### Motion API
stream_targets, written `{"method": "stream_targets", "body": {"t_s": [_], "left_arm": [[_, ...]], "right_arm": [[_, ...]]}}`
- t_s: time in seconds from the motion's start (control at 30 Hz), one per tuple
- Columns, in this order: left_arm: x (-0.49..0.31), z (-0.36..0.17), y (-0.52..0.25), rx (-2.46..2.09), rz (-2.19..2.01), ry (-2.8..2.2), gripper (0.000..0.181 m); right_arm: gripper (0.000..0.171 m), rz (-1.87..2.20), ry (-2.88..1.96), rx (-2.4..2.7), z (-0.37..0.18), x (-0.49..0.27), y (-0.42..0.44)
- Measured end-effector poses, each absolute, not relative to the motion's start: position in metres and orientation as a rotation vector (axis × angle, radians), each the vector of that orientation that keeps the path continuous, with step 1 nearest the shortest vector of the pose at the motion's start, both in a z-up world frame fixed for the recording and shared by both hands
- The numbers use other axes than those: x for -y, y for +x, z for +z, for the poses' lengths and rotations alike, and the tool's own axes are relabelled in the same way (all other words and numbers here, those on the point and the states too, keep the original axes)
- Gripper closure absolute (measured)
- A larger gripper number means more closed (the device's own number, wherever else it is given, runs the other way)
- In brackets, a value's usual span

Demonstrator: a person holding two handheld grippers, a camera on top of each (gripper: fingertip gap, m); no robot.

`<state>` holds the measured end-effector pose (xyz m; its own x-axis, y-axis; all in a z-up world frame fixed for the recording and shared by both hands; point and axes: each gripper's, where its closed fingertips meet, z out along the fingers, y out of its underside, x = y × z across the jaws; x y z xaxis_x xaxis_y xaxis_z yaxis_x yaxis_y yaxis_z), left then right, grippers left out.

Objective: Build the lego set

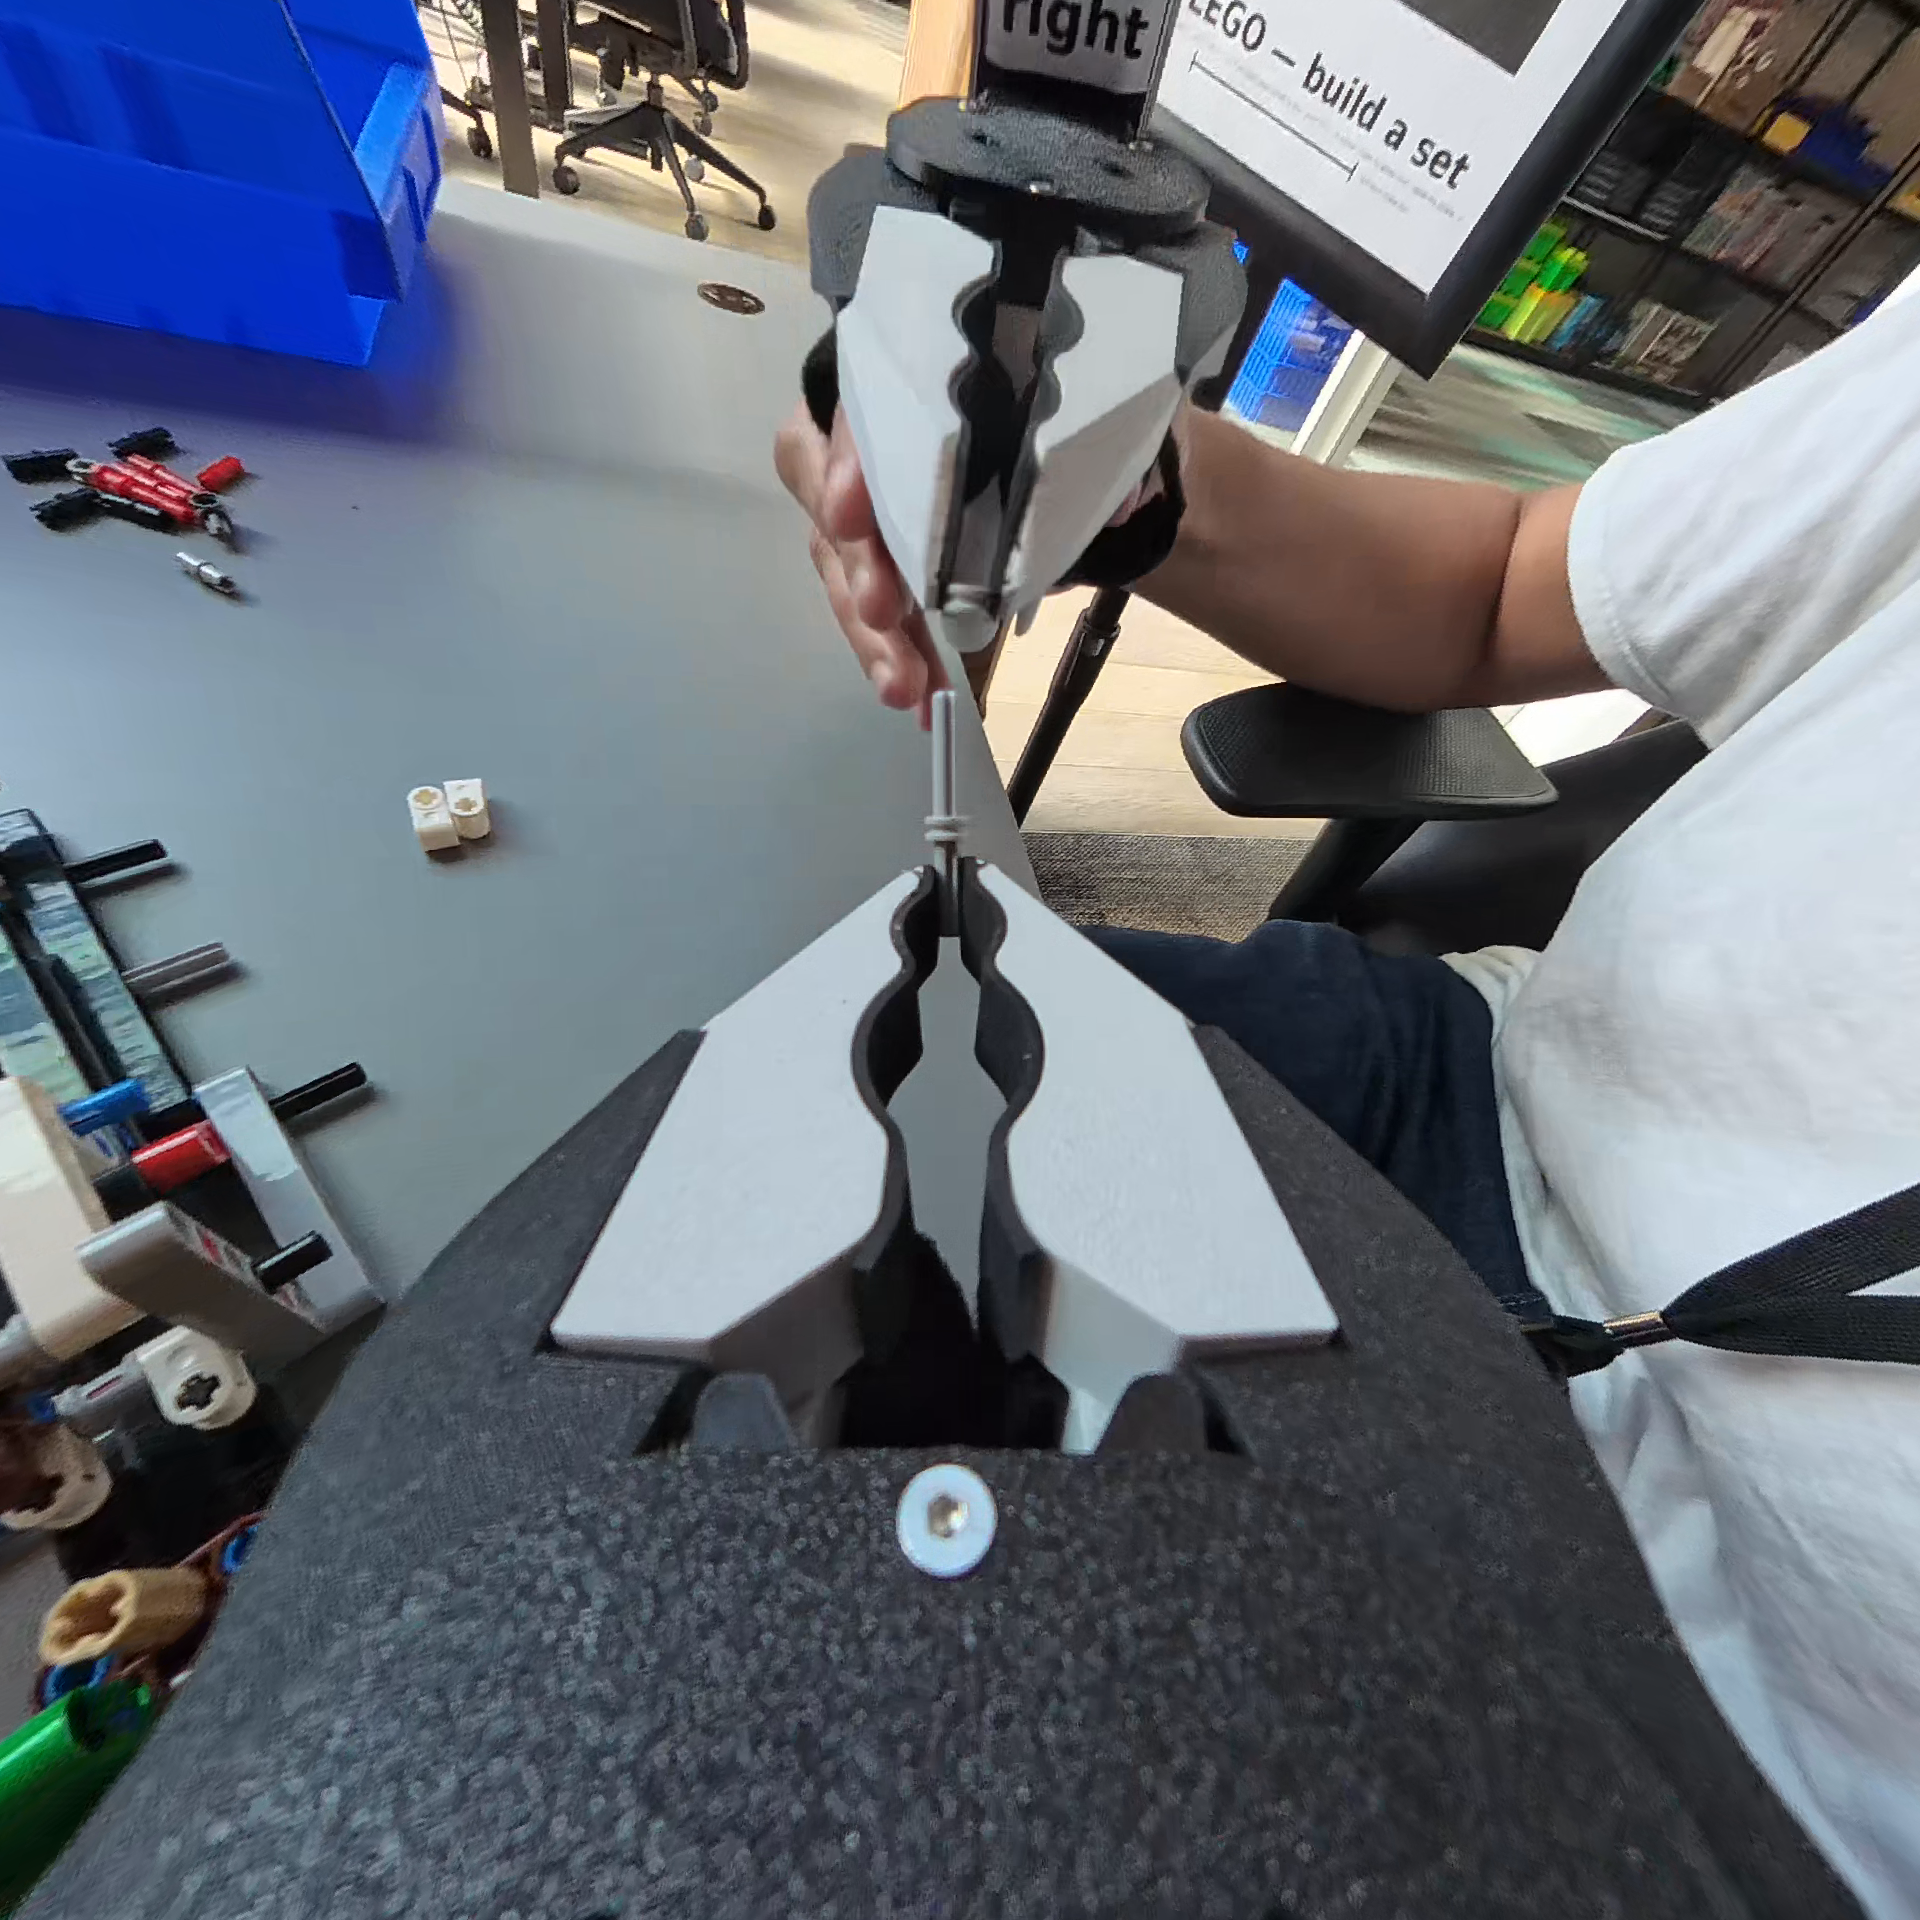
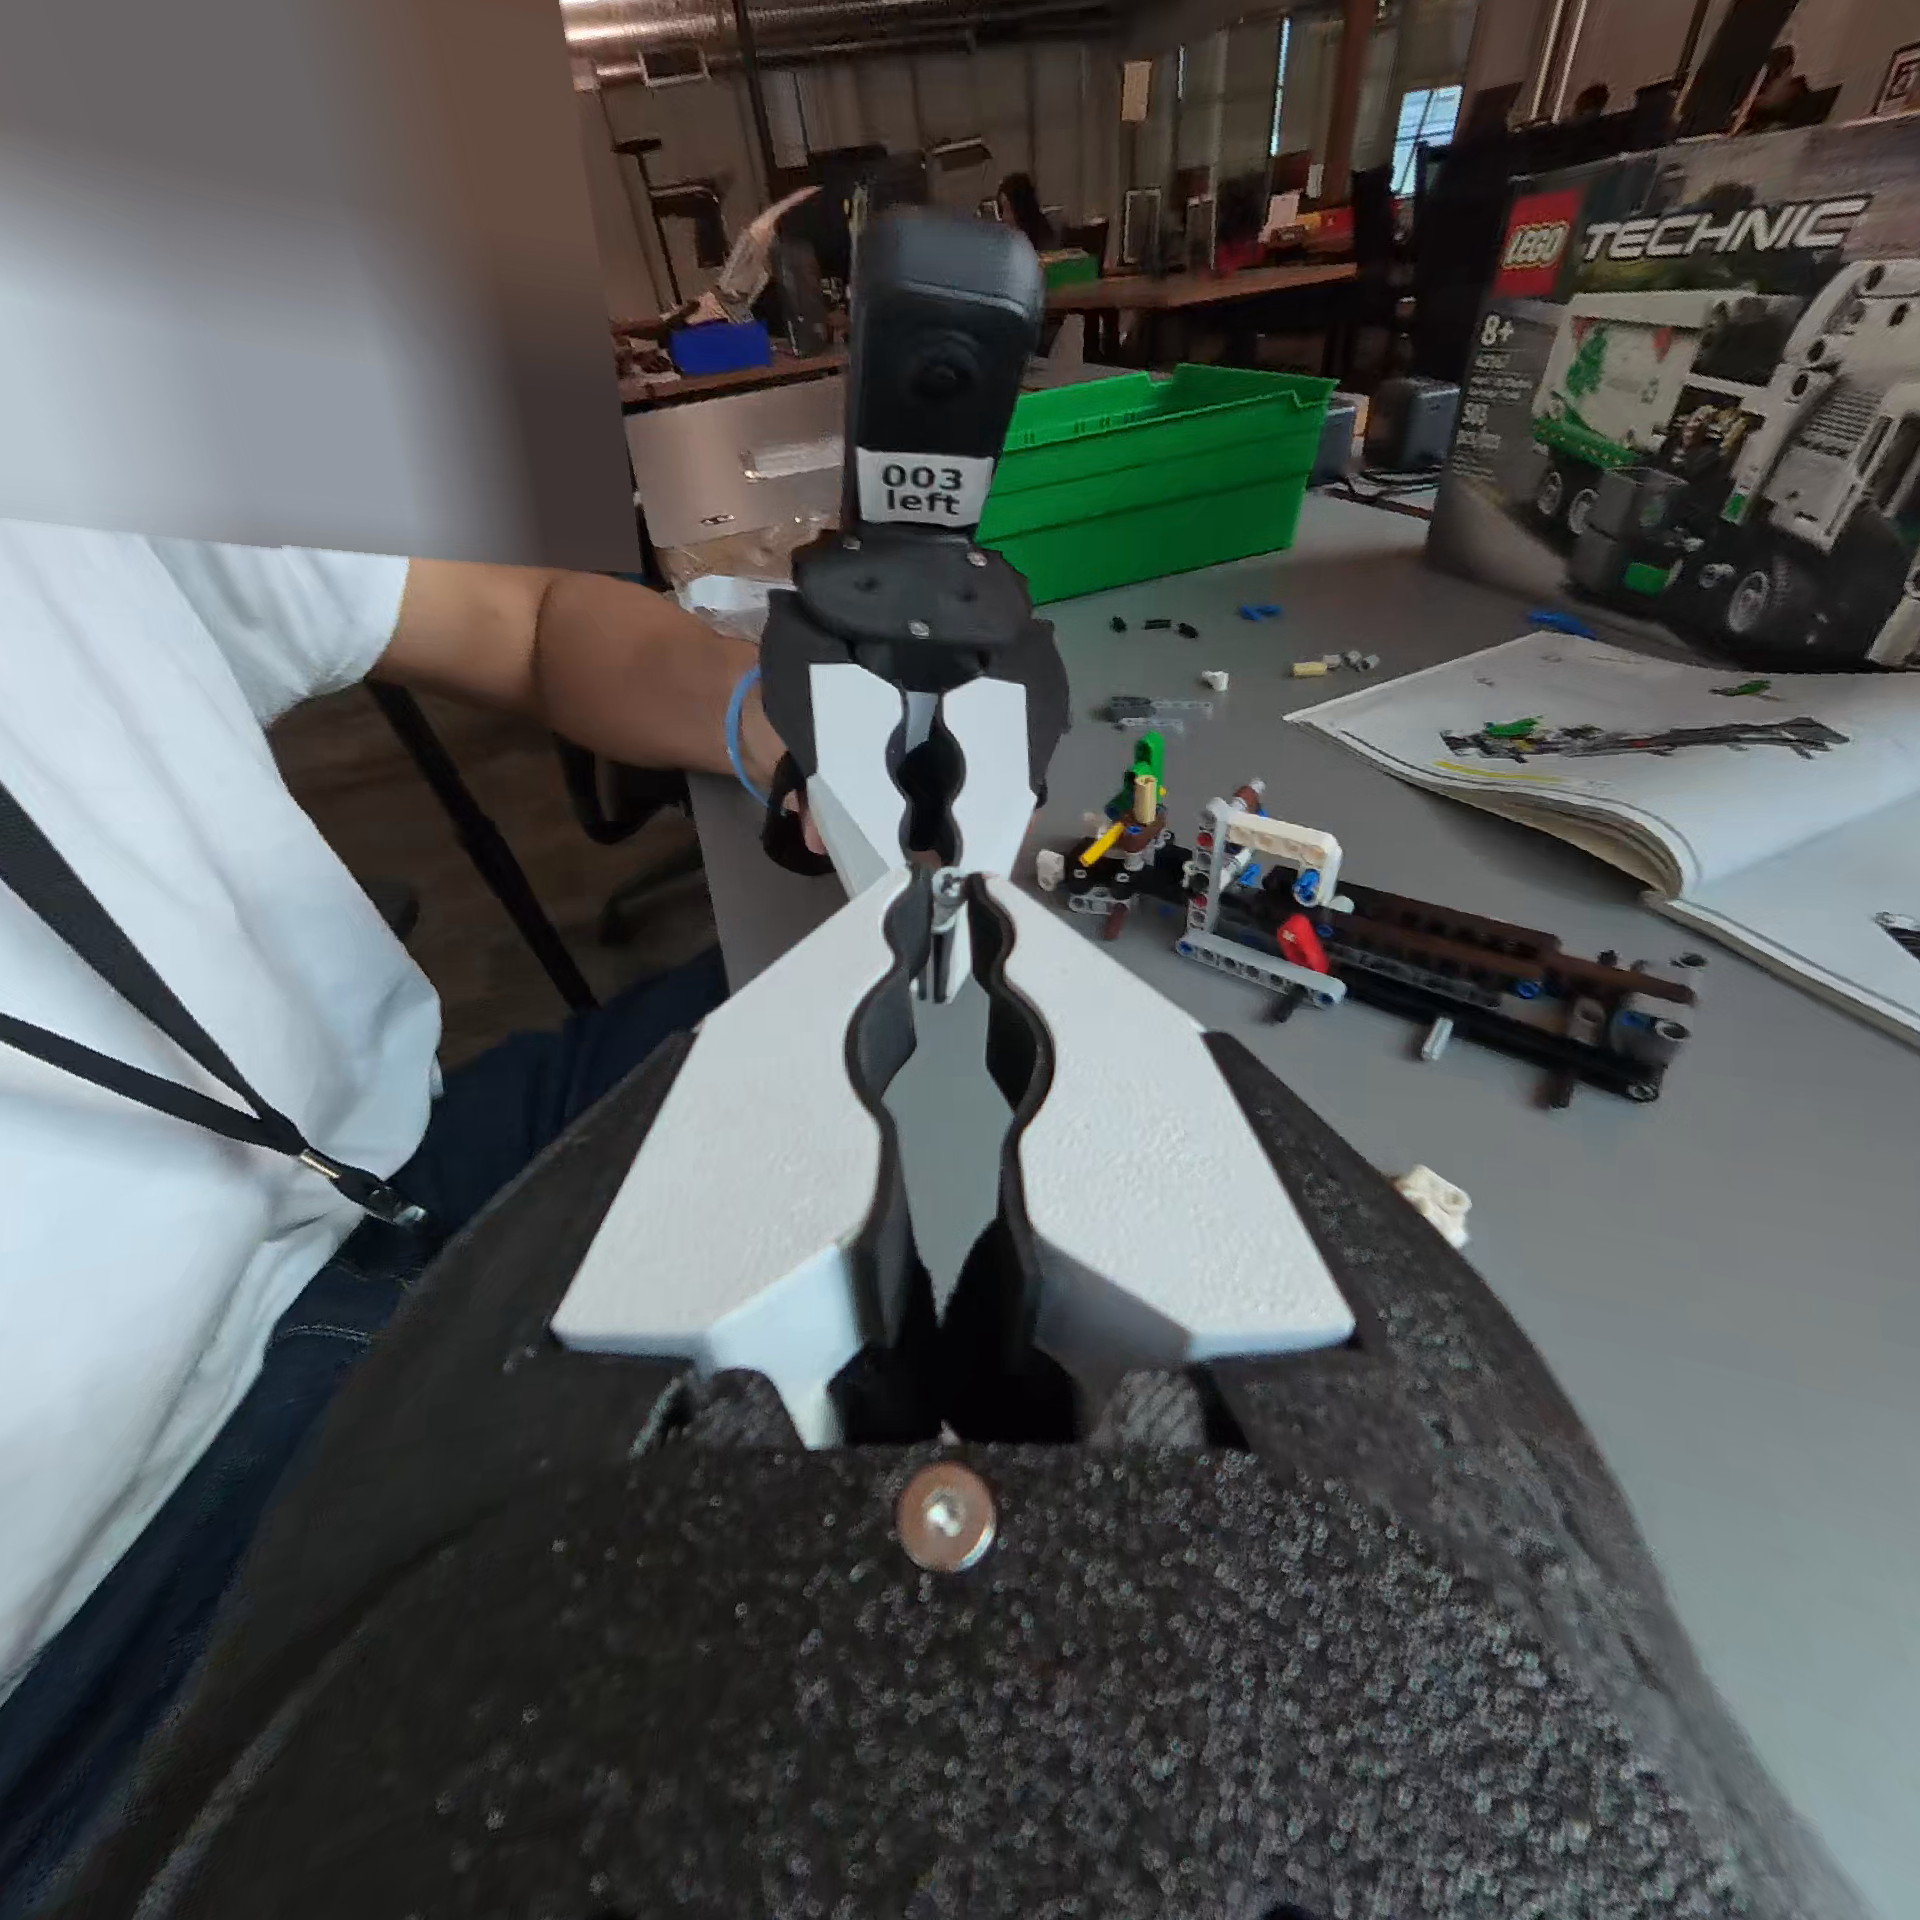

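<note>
My left gripper (image 1: 948, 883) is shut on a thin grey axle (image 1: 941, 769) with a small collar, which sticks out from its tips. My right gripper (image 1: 971, 613) faces it tip to tip and is shut on a small light grey round piece (image 1: 971, 618), held just beyond the axle's free end. In the right wrist view, my right gripper (image 2: 943, 885) pinches the same grey piece (image 2: 948, 889), and the left gripper (image 2: 920, 857) meets it from behind. Both are held in the air off the grey table's (image 1: 520, 644) edge, over the person's lap.
A partly built dark chassis model (image 2: 1351, 935) lies on the table with an open instruction booklet (image 2: 1662, 790), the set box (image 2: 1704, 416) and a green bin (image 2: 1143, 468) behind. A blue bin (image 1: 208, 177), white connectors (image 1: 449, 816) and red and black parts (image 1: 145, 483) lie to the left. There is about 5 centimeters between the tips of the two grippers.
</note>
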<state>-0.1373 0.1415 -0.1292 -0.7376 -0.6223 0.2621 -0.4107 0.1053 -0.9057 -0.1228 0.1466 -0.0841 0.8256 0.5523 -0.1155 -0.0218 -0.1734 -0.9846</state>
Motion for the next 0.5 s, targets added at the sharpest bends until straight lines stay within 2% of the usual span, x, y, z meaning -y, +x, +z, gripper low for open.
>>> {"method": "stream_targets", "body": {"t_s": [0.17,0.5], "left_arm": [[-0.142,-0.125,-0.138,-2.172,-1.726,-1.029,0.18],[-0.14,-0.129,-0.139,-2.2,-1.697,-1.02,0.18]], "right_arm": [[0.166,0.512,-1.722,0.448,-0.098,-0.155,-0.134],[0.166,0.503,-1.694,0.43,-0.09,-0.154,-0.132]]}}
